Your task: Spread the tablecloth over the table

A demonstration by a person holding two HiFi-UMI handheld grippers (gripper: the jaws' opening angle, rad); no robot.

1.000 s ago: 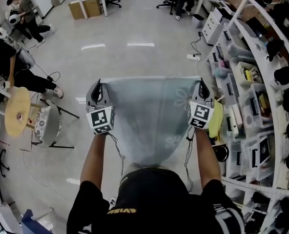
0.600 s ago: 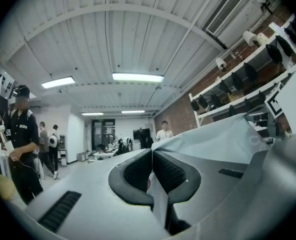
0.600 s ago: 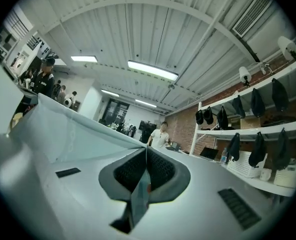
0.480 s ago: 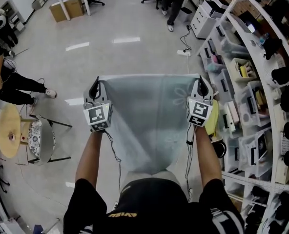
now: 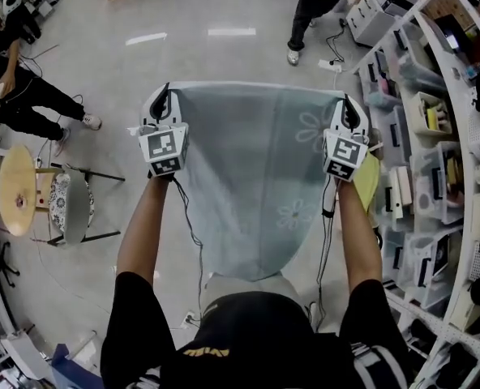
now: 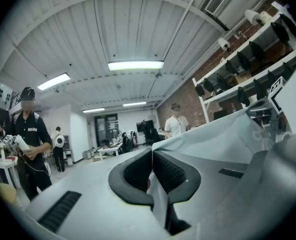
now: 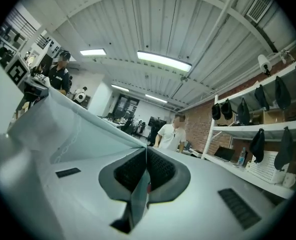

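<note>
Head view, both arms outstretched, left tongs [image 5: 162, 104] and right tongs [image 5: 347, 113] each clamped on tablecloth [image 5: 252, 177] corner.

Bright, even indoor light from ceiling strip lights [image 6: 135, 65]; their reflections glare white on the glossy floor [image 5: 224, 59]. Fisheye bending and dark corners (both gripper views); nearest foreground is soft.

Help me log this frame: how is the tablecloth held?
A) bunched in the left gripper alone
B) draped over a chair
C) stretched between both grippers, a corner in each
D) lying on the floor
C: the tablecloth hangs between the left gripper and the right gripper, each shut on an upper corner.
</note>
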